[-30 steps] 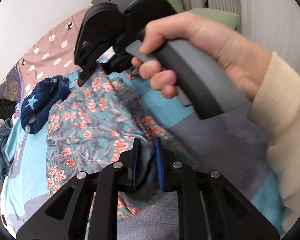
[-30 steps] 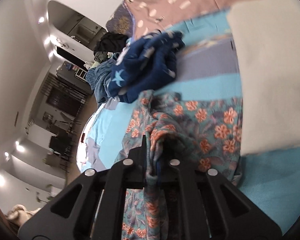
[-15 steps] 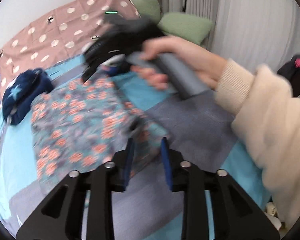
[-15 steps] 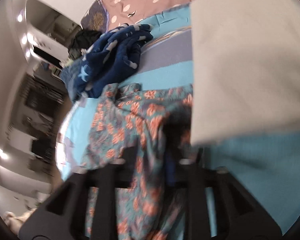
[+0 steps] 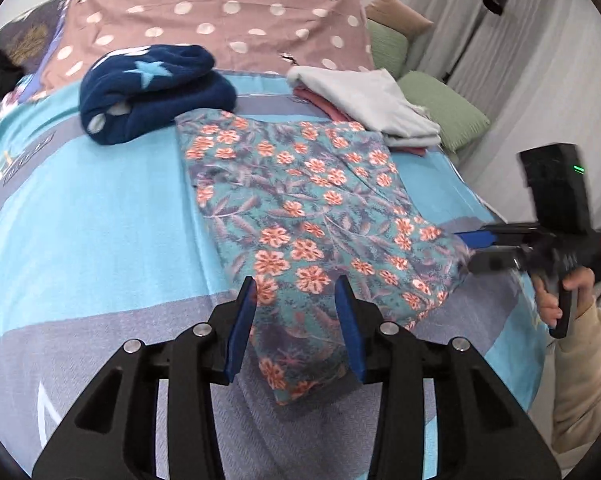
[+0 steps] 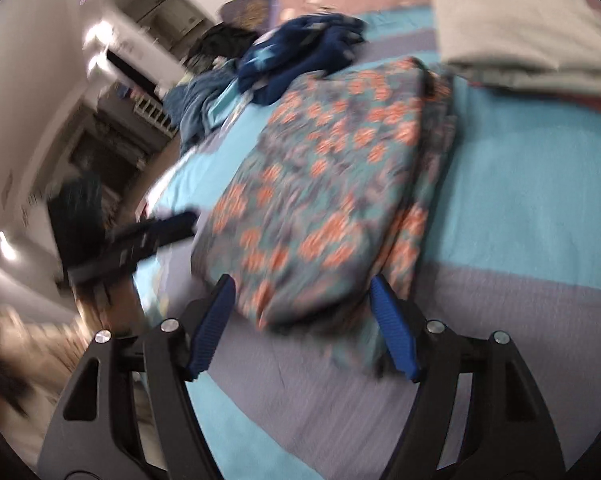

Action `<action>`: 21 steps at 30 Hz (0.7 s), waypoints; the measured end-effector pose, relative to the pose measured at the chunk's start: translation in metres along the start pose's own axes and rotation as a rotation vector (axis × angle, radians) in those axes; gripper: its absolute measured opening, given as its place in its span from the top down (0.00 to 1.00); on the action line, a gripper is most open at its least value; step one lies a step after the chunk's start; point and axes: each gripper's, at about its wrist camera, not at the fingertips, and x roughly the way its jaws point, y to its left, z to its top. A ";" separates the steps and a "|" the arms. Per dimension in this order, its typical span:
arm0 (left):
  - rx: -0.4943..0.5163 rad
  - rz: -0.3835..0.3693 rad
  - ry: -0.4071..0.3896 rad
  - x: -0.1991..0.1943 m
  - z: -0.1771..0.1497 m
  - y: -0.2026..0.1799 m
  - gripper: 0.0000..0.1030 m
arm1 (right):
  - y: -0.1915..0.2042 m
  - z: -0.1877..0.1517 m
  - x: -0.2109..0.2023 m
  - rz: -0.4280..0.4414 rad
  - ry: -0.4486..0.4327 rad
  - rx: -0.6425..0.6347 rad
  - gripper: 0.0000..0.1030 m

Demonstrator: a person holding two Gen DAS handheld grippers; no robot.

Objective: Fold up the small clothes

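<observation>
- The left gripper (image 5: 296, 308) stood wide open, blue pads apart, empty, poised over the near end of the teal floral-print garment with orange flowers (image 5: 308, 216).
- The right gripper (image 6: 304, 320) was open too, holding nothing, its blue fingers (image 6: 210, 326) spread either side of the garment's near edge; this view was blurred.
- From the left wrist view, the right gripper sat just beside the garment's right edge, with the person's right hand (image 5: 560, 296) on its handle.
- The garment lay folded into a long flat strip on the turquoise-and-grey striped bed cover (image 5: 92, 208).
- Just beyond it sat a bundled navy fleece with pale stars (image 5: 152, 84).
- To the right lay a stack of folded white and pink clothes (image 5: 364, 100), touching the garment's far corner.
- Green pillows (image 5: 440, 116) sat near the curtain.
</observation>
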 end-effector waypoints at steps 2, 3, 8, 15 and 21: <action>0.027 -0.017 0.018 0.008 -0.003 -0.003 0.60 | 0.024 -0.008 -0.001 -0.106 -0.011 -0.155 0.30; 0.040 -0.011 0.023 0.011 -0.005 -0.005 0.59 | 0.033 -0.010 0.001 -0.117 0.003 -0.202 0.30; 0.058 -0.004 0.041 0.019 -0.009 -0.004 0.58 | 0.038 -0.008 0.019 -0.108 0.067 -0.249 0.39; 0.043 -0.025 0.063 0.022 -0.009 0.000 0.57 | 0.024 0.003 0.020 -0.057 0.017 -0.222 0.93; 0.081 -0.044 0.062 0.016 -0.011 -0.008 0.51 | 0.019 -0.006 -0.008 -0.077 -0.033 -0.205 0.96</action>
